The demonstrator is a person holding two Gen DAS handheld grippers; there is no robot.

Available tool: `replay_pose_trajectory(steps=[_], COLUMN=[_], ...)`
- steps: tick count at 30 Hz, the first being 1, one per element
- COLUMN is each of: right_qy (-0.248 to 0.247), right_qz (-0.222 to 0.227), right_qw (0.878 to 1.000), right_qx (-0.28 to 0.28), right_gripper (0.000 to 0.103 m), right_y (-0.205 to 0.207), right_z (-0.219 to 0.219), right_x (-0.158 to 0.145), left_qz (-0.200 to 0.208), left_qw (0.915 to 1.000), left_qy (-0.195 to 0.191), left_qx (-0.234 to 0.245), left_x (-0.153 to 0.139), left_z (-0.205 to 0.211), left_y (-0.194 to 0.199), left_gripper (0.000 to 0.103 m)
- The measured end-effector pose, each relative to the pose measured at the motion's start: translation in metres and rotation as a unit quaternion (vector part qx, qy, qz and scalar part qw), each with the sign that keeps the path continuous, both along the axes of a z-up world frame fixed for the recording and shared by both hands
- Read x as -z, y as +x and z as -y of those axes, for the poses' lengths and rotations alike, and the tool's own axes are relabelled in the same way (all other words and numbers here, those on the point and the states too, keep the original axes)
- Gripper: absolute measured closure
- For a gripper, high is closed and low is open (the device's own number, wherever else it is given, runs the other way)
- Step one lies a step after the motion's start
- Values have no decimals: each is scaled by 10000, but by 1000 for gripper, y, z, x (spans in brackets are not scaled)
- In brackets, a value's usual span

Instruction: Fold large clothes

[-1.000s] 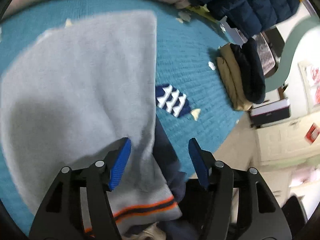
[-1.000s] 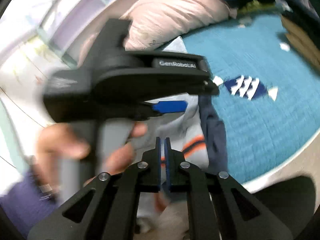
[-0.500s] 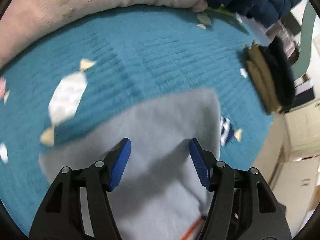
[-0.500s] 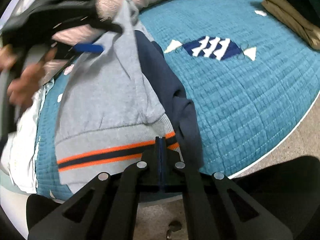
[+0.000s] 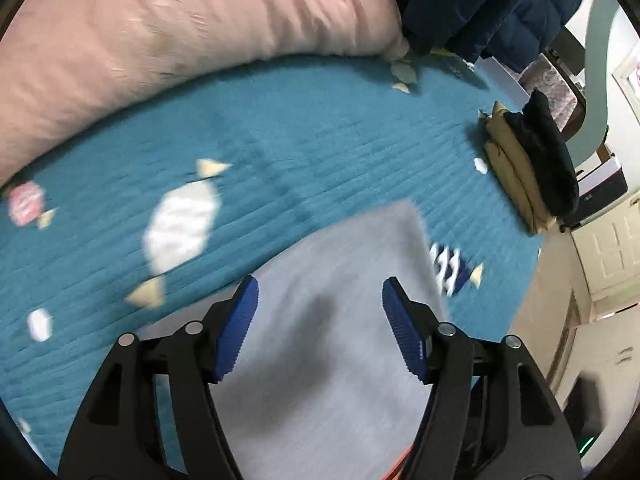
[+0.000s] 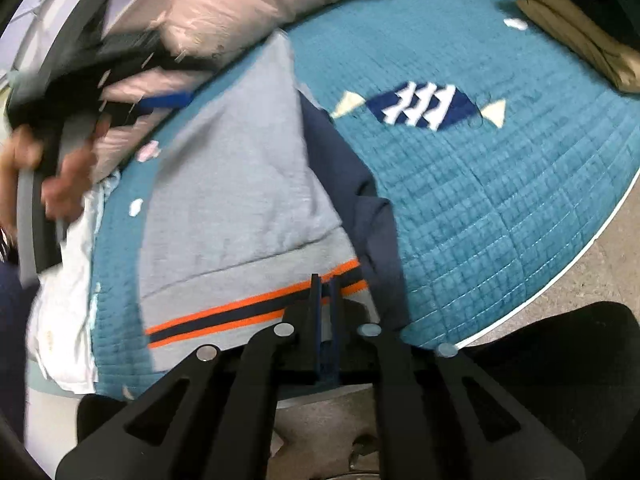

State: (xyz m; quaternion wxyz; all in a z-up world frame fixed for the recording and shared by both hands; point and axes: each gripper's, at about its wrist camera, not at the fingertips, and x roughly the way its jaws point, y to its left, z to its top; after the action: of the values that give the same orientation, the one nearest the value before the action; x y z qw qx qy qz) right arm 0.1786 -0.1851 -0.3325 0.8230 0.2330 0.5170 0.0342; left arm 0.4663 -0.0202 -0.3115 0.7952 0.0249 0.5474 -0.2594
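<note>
The grey sweater (image 6: 232, 184) lies spread on the teal mat (image 6: 500, 208), its orange-and-navy striped hem (image 6: 256, 308) toward the near edge and a navy sleeve (image 6: 360, 208) trailing along its right side. The right claw (image 6: 325, 280) is clenched at that hem; the cloth looks pinched between its blades, probably to pin the near edge while the body is laid flat. The left claw (image 5: 320, 320) hangs released above the grey cloth, jaws wide apart with nothing between them, its far corner just ahead of the tips. In the right view the left claw shows blurred at the sweater's far-left edge, held in the person's hand (image 6: 68, 168). A pink cushion (image 5: 180, 32) borders the mat beyond. A stack of folded clothes (image 5: 528, 160) sits well apart at the mat's right, apparently finished work. Judged: folding is at an early stage.
</note>
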Motion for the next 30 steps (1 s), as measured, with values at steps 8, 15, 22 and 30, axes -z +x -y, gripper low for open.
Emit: replay_pose_trajectory(steps=[8, 15, 22, 30], right_qy=[-1200, -1283, -1804, -1862], right_qz=[408, -171, 734, -81], right_qw=[9915, 9909, 9742, 9734], right_qx=[-287, -359, -1138, -1331], right_gripper=[97, 103, 97, 103], right_y=[32, 52, 103, 170], right_z=[-29, -23, -48, -25], right_x=[0, 20, -25, 45], left_qz=[126, 539, 128, 125], left_qw=[9977, 9952, 9931, 9930], left_qy=[343, 358, 525, 486], left_qx=[-563, -738, -1042, -1067], left_x=[21, 26, 45, 49], left_z=[-73, -50, -32, -34], left_y=[-79, -146, -145, -146], left_gripper=[33, 32, 32, 31])
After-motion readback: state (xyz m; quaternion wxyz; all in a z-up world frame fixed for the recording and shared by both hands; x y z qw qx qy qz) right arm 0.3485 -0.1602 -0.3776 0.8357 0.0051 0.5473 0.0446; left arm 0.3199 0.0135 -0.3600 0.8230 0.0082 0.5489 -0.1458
